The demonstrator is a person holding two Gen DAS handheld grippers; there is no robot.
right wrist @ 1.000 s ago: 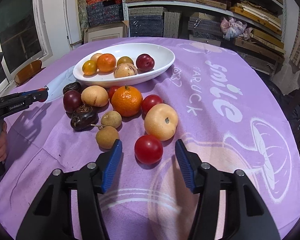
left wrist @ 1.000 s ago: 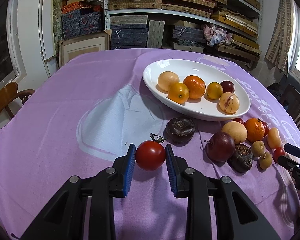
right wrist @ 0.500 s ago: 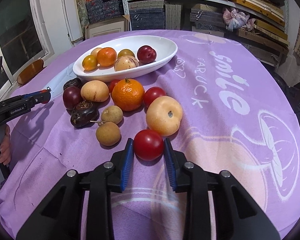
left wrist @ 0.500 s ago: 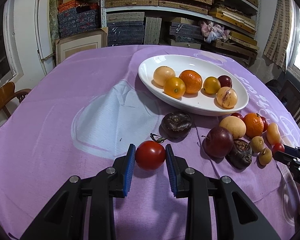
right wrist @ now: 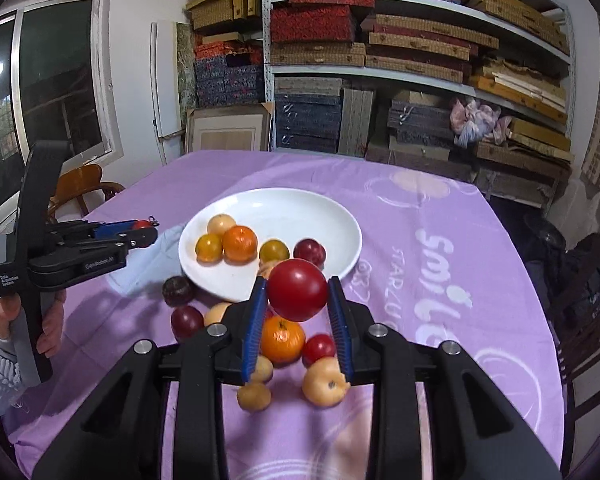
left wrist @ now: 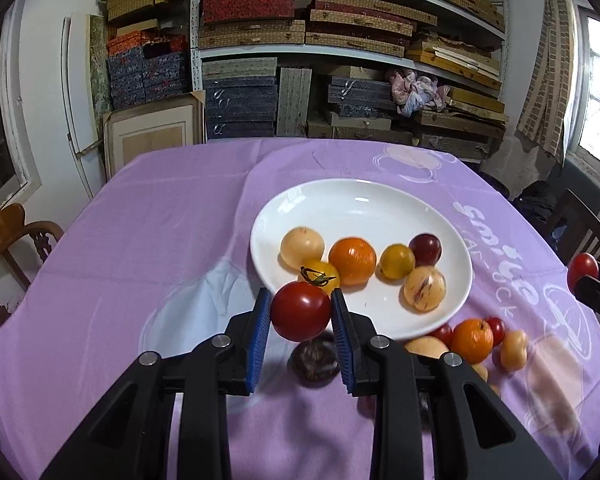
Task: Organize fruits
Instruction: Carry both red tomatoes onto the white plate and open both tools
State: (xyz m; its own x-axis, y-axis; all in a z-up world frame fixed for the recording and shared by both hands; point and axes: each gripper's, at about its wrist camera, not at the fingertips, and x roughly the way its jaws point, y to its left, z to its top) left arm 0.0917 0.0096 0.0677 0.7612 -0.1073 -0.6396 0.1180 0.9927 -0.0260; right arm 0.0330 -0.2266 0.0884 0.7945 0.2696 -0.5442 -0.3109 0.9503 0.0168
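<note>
Loose fruits (right wrist: 281,339) beside white plate (right wrist: 332,208) on purple tablecloth (right wrist: 420,320).

The far half of the white plate (left wrist: 364,204) lies bare, while five fruits (left wrist: 352,260) crowd its near half. Left of the plate, the purple table (left wrist: 140,240) is open out to the wooden chair (left wrist: 8,240) at its edge. In front of the plate, a cluster of loose fruits (right wrist: 280,340) fills the cloth, with a dark fruit (left wrist: 315,360) just below the rim. Stacked shelves (left wrist: 340,40) wall off the far side.
</note>
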